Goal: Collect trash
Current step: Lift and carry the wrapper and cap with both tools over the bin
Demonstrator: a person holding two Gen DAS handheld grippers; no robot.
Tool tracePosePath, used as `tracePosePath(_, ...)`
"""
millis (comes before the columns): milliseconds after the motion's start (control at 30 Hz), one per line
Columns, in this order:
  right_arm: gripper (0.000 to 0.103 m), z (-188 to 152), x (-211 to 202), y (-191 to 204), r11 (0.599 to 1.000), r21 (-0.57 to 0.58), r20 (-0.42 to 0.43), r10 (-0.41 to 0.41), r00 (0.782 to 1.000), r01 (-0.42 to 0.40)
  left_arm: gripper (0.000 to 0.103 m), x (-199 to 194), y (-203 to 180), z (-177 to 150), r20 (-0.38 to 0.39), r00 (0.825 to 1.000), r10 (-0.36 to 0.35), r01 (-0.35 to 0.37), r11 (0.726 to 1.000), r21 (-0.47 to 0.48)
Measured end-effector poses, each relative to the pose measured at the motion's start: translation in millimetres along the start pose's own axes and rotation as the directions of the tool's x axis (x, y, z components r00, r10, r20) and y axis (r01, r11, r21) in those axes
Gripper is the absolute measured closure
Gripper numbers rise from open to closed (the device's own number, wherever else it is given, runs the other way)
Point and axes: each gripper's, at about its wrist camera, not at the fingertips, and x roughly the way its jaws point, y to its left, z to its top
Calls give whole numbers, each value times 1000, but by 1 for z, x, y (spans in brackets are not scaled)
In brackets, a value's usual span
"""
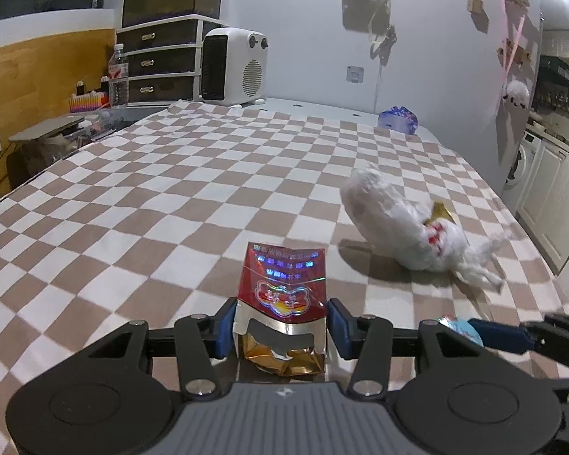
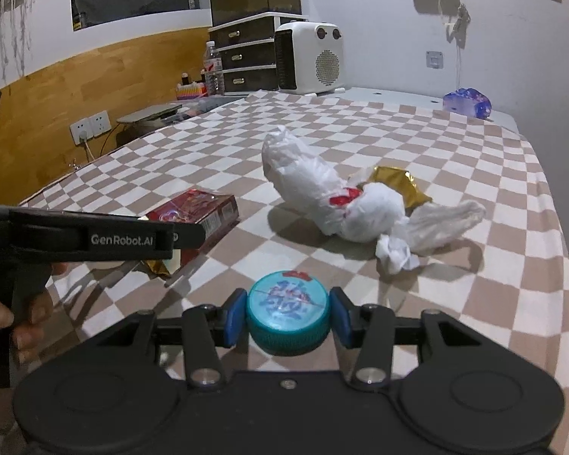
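My left gripper [image 1: 282,322] is shut on a red cigarette pack [image 1: 284,284] with torn gold foil lining, held just above the checkered tablecloth [image 1: 151,208]. In the right wrist view the same pack [image 2: 197,212] sticks out past the left gripper [image 2: 186,235]. My right gripper [image 2: 287,314] is shut on a teal round lid-like tin [image 2: 287,309], with a blue pad on each side of it. Ahead lies a crumpled white plastic bag [image 2: 334,193] with a gold wrapper [image 2: 398,185] and a crumpled tissue [image 2: 394,252] against it. The bag [image 1: 398,220] lies to the right in the left wrist view.
A white heater [image 2: 309,58], dark drawers [image 2: 246,53] and a water bottle [image 2: 213,70] stand at the far end. A blue-purple packet [image 2: 468,102] lies at the far right corner. The table edge [image 2: 565,227] drops off on the right. A hand [image 2: 3,314] holds the left gripper.
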Motion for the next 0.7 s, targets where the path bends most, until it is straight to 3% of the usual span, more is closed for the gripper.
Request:
tracePosePath(200, 55, -9, -17, 10, 998, -54, -18, -18, 1000, 17, 53, -30, -5, -20, -5, 1000, -11, 10, 1000, -26)
tracePosePath(700, 55, -33, -110, -5, 999, 17, 46, -51, 998, 50, 53, -119, -45, -51, 59, 998, -25, 26, 1000, -14)
